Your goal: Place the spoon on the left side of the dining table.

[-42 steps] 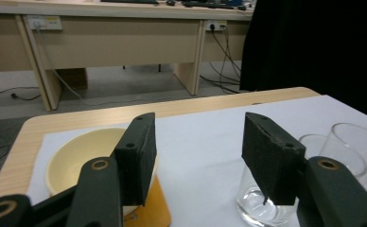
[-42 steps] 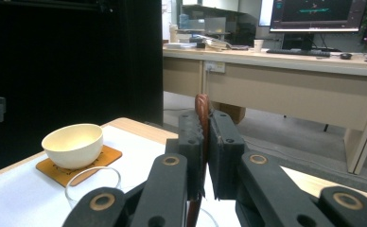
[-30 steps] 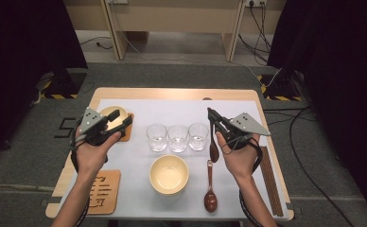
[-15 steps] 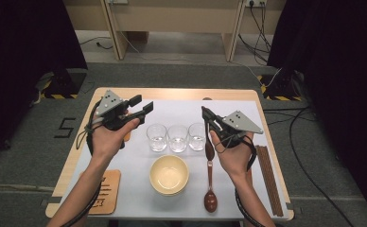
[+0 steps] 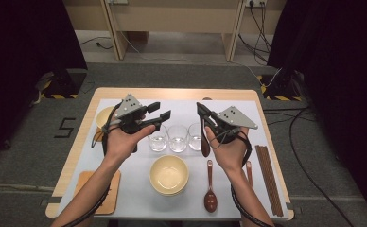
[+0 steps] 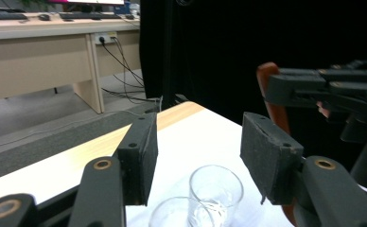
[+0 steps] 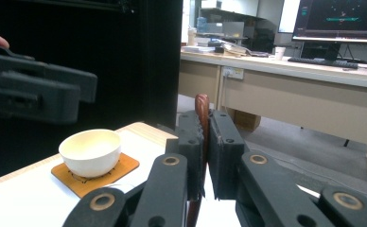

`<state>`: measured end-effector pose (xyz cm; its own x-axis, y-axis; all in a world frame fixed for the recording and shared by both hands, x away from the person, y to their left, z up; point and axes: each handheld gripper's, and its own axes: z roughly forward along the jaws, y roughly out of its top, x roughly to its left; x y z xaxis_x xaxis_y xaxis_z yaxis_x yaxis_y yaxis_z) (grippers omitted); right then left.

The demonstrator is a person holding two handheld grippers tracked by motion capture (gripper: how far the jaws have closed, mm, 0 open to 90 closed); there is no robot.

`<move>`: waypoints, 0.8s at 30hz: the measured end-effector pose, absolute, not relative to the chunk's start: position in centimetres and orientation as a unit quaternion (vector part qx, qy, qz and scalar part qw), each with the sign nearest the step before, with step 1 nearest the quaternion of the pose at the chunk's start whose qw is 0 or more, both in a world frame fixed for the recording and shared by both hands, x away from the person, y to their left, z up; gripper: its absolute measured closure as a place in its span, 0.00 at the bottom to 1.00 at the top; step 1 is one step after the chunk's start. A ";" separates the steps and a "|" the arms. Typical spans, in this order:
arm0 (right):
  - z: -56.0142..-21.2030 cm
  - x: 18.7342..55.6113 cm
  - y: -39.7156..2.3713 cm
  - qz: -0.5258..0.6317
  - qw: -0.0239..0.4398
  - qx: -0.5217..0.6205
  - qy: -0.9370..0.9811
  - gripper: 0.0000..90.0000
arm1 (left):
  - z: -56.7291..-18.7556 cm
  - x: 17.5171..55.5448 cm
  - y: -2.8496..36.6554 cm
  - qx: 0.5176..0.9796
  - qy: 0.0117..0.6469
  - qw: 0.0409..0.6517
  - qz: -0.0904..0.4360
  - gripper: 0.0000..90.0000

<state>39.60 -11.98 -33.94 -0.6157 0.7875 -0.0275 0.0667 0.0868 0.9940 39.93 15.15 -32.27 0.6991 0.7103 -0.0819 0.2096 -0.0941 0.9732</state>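
The brown spoon (image 5: 204,137) sits pinched in my right gripper (image 5: 201,112), its handle sticking up between the pressed-together pads (image 7: 201,142) while the bowl end hangs down beside the rightmost of the three glasses (image 5: 178,138), above the white mat (image 5: 139,198). My left gripper (image 5: 159,113) hovers over the glasses with its jaws spread and nothing between them; in its own view I see two of the glasses (image 6: 215,189) below the gap. A second brown spoon (image 5: 210,191) lies flat on the mat, just right of the yellow bowl (image 5: 169,175). A small cream bowl (image 7: 91,152) rests on a wooden coaster (image 7: 94,176) at the table's far left corner.
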 end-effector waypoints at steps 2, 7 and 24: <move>-33.8 39.7 -11.8 0.598 0.301 0.316 0.672 0.94 | -32.5 39.9 14.4 0.715 0.319 0.592 0.193 0.51; -33.4 39.9 -11.4 0.601 0.305 0.311 0.670 0.94 | -33.0 39.9 13.3 0.721 0.315 0.590 0.179 0.51; -33.2 40.2 -10.3 0.602 0.304 0.304 0.672 0.94 | -33.8 41.0 10.4 0.734 0.308 0.588 0.146 0.52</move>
